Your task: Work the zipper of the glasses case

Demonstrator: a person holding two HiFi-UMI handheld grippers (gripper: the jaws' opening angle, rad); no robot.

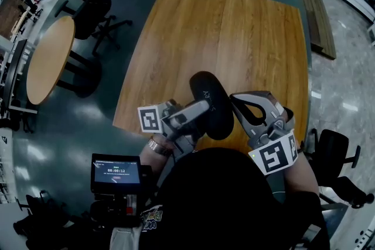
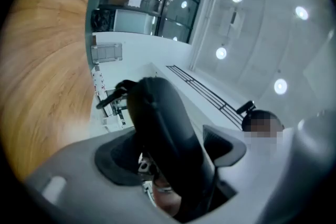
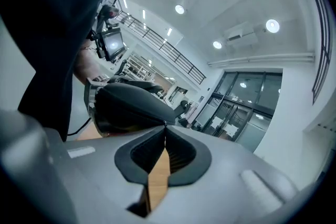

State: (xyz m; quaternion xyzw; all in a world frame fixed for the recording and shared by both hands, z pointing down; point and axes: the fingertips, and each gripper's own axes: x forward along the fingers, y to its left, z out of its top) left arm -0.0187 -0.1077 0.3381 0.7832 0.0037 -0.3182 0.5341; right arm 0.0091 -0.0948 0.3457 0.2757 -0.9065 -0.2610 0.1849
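Gripping glasses case point(image 1: 210, 103) above table point(image 1: 234, 26) near edge: left gripper point(image 2: 169, 152) wide, clamped on it; right gripper point(image 3: 165, 126) fully closed at seam. Steady case, pull along zipper line

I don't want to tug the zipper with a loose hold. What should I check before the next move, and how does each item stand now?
1. Glasses case seated between the left gripper pads: ok, it appears to touch both.
2. Right gripper jaws closed: ok, tips meet.
3. Zipper pull pinched in those tips: cannot tell; they sit right at the case's edge.
4. Case lifted off the table: cannot tell.
5. Zipper open or closed: cannot tell from any view.
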